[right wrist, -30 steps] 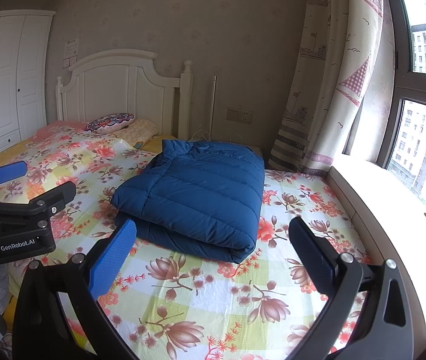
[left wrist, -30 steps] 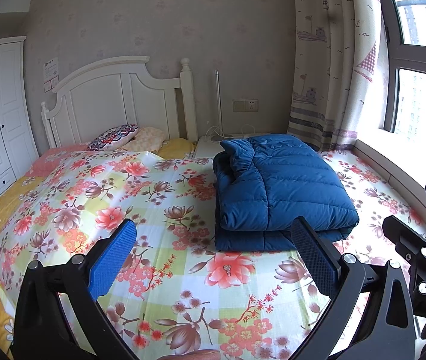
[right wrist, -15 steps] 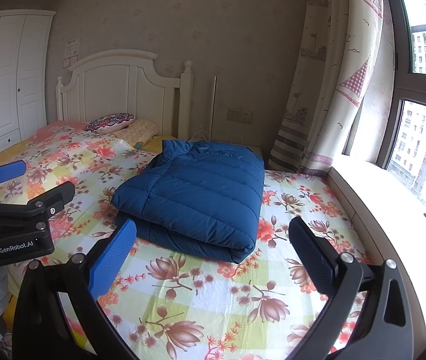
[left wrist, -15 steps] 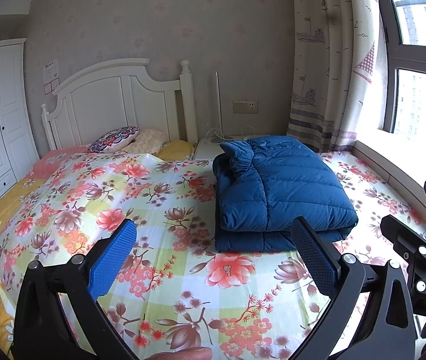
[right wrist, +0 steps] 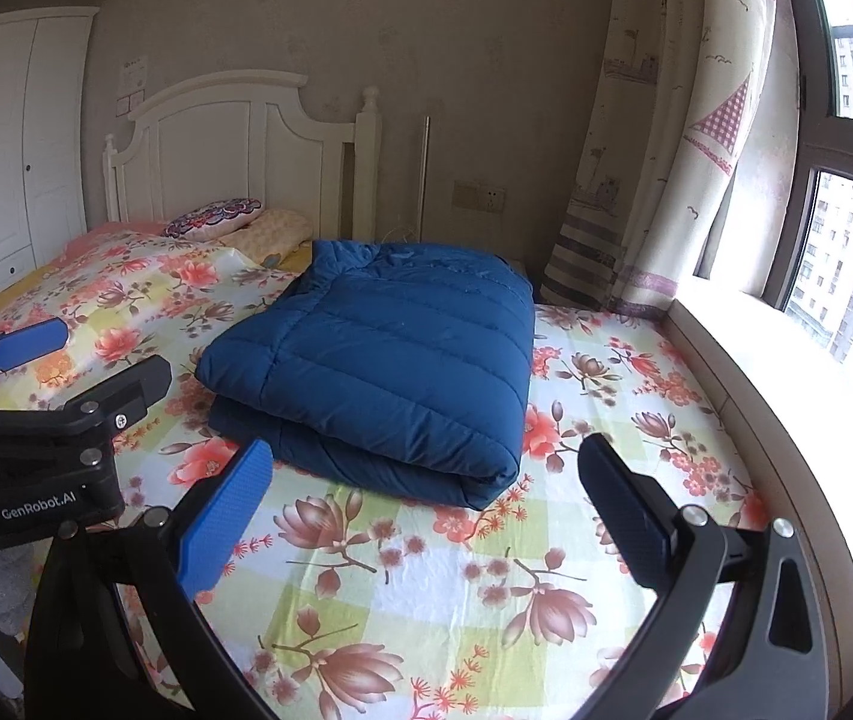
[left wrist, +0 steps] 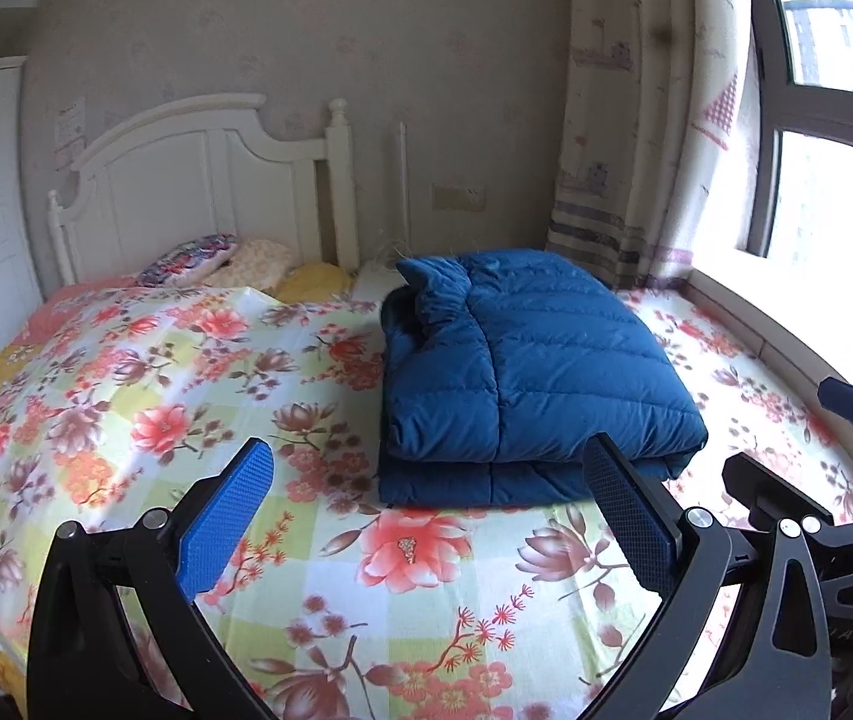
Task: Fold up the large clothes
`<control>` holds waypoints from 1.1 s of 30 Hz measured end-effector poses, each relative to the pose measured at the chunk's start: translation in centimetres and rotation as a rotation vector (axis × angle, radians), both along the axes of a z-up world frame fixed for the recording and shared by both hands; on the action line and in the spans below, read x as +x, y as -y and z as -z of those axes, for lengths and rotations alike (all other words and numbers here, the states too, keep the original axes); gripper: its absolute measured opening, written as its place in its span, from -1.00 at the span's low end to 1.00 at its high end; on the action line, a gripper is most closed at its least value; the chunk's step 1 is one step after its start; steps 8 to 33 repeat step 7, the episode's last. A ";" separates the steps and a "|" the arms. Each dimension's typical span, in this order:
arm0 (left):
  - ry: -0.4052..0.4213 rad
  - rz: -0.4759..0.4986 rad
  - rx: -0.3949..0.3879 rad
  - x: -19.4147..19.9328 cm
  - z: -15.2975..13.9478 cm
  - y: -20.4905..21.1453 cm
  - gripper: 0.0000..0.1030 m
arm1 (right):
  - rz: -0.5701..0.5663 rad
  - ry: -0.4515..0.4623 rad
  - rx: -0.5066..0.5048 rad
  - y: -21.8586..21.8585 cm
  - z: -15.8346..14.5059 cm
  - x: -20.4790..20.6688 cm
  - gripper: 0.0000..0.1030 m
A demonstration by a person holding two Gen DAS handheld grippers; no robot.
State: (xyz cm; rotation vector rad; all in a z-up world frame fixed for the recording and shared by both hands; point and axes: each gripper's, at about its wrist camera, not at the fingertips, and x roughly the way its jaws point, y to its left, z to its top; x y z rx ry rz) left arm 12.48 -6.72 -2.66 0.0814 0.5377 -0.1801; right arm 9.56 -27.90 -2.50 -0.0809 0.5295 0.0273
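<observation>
A dark blue quilted down jacket (left wrist: 522,372) lies folded in a thick rectangular stack on the floral bed sheet (left wrist: 198,396); it also shows in the right wrist view (right wrist: 390,360). My left gripper (left wrist: 426,516) is open and empty, held above the sheet just in front of the jacket. My right gripper (right wrist: 426,516) is open and empty, also in front of the jacket and apart from it. The left gripper's body shows at the left of the right wrist view (right wrist: 36,420). The right gripper's body shows at the right of the left wrist view (left wrist: 798,516).
A white headboard (left wrist: 204,192) and pillows (left wrist: 198,252) stand at the far end of the bed. A patterned curtain (right wrist: 666,150) and a window sill (right wrist: 786,372) run along the right. White wardrobes (right wrist: 0,144) stand at the left.
Both grippers have stayed nearly still. The views have shifted only slightly, and the jacket has not moved.
</observation>
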 end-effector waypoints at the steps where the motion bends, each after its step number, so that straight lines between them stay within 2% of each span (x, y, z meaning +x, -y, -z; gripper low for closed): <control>1: -0.024 0.011 0.017 0.9 0.2 -0.1 0.91 | 0.000 -0.007 0.000 0.5 0.2 0.6 0.96; 3: -0.092 0.004 0.059 4.4 0.5 -2.2 0.91 | 0.014 -0.009 -0.015 2.2 0.1 1.6 0.95; 5: -0.122 -0.079 0.092 8.2 0.4 -6.2 0.91 | 0.065 -0.022 -0.040 5.5 -0.6 2.7 0.95; 7: -0.157 -0.174 0.123 12.8 0.2 -12.1 0.91 | 0.180 -0.019 -0.072 11.5 -1.7 3.6 0.95; 33: -0.157 -0.174 0.123 12.8 0.2 -12.1 0.91 | 0.180 -0.019 -0.072 11.5 -1.7 3.6 0.95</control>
